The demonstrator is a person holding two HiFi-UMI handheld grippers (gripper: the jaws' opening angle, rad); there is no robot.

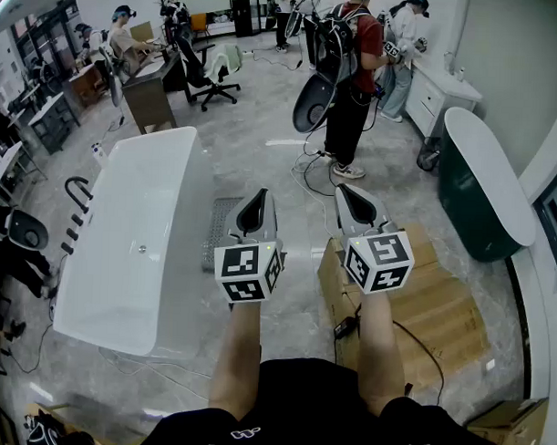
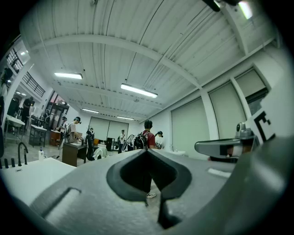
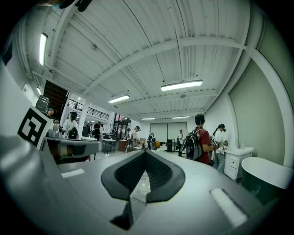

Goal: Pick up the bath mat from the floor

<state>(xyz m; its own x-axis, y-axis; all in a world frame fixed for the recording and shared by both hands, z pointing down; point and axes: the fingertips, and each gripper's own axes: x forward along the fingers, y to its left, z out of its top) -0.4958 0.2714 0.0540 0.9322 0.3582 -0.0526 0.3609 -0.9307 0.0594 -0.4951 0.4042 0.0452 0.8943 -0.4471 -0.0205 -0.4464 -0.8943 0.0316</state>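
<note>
The bath mat is a grey textured rectangle lying flat on the floor beside the white bathtub. My left gripper partly covers it in the head view. That left gripper is held up above the mat's right edge, jaws shut and empty. Level with it to the right, over the floor by the cardboard, my right gripper is also shut and holds nothing. In the left gripper view the closed left gripper points across the room, well above the floor. In the right gripper view the right gripper does the same.
A white bathtub stands left of the mat. Flattened cardboard boxes lie to the right, and a dark green tub sits beyond them. A person in a red shirt stands ahead, with cables on the floor nearby.
</note>
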